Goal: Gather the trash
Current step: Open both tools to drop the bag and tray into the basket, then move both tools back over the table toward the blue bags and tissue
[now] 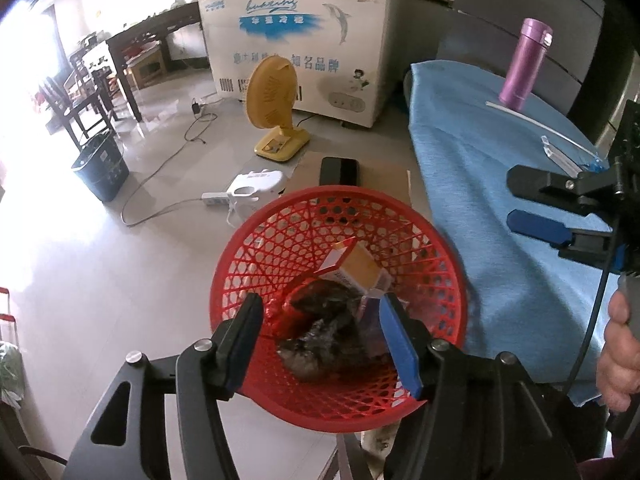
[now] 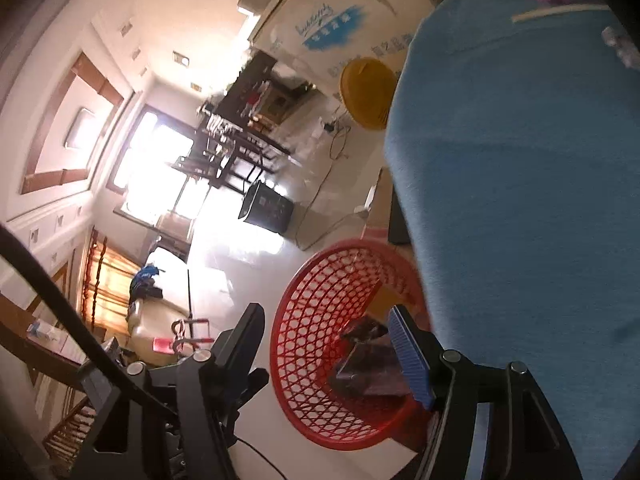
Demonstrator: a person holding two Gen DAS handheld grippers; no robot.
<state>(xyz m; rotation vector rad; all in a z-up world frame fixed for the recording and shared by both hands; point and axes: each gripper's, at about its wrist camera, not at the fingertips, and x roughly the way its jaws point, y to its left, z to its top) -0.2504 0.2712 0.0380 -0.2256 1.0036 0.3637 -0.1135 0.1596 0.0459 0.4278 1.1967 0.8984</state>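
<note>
Red mesh basket (image 1: 340,308) on the floor (image 1: 100,280), just beside the desk under a blue cloth (image 1: 480,168). Left wrist view: the basket holds an orange-and-white carton (image 1: 356,266) lying tilted on a dark crumpled wrapper (image 1: 320,328); a red scrap sits at the wrapper's left edge. The left gripper (image 1: 320,328) hangs over the basket mouth, jaws spread, nothing between them; the trash lies below and between the two fingers, apart from both. This view alone shows the desk top: a purple flask (image 1: 524,64) standing upright, a white straw (image 1: 536,124) lying beside its foot, and a clear wrapper (image 1: 560,156) near the desk edge. The right gripper (image 1: 520,200) also appears here, over the cloth with its jaws spread and empty, the clear wrapper just beyond its upper finger; the right hand (image 1: 620,352) grips its handle. Beyond the basket stand a yellow fan (image 1: 274,108), a white freezer (image 1: 296,40) and a dark bin (image 1: 102,168).

Right wrist view: rolled and motion-blurred. The right gripper (image 2: 324,336) shows jaws spread and empty, the basket (image 2: 312,360) between and beyond them, with dark trash (image 2: 368,360) inside near the blue finger; the carton cannot be made out. The cloth (image 2: 520,200) fills the right side. This view alone shows the bright window (image 2: 160,172) and ceiling.
</note>
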